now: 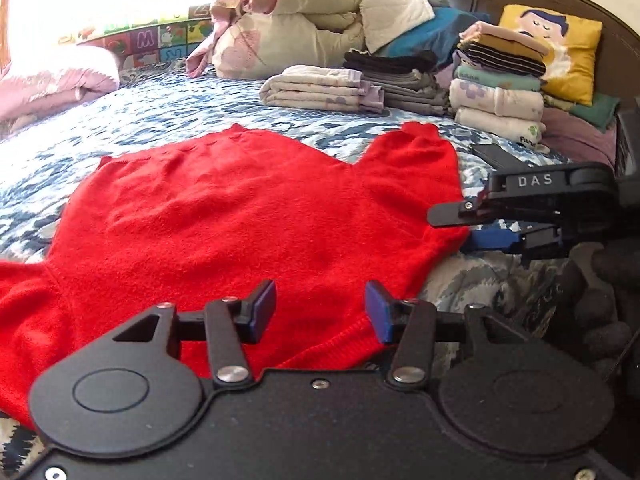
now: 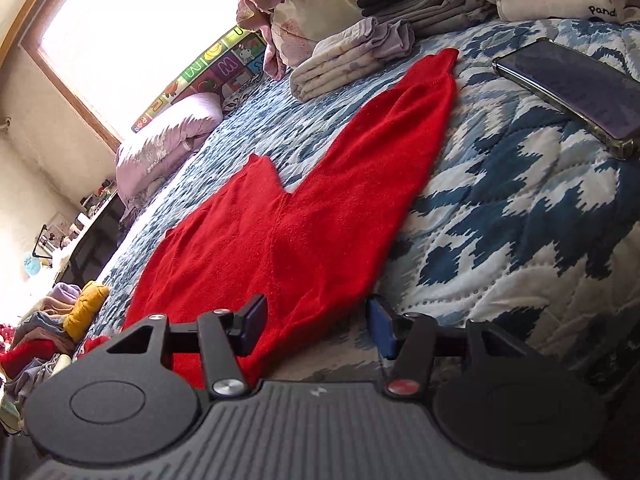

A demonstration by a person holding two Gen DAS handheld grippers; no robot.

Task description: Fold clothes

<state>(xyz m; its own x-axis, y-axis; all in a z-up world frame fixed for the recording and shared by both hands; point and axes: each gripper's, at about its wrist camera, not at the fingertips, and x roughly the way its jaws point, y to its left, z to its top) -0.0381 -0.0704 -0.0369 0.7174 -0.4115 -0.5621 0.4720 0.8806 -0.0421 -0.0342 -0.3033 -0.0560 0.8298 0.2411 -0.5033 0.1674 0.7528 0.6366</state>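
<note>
My left tool (image 1: 320, 308) is hanging spread wide over the near edge of the red sweater (image 1: 248, 216), which is lying flat on the bed (image 1: 168, 112). My right tool (image 2: 318, 326) is gaping too, at the sweater's right side. My tools are hiding its near edge.

Daylight from the blown-out window (image 2: 132, 40) at upper left washes out that corner; fisheye bends the edges; focus slightly soft.
</note>
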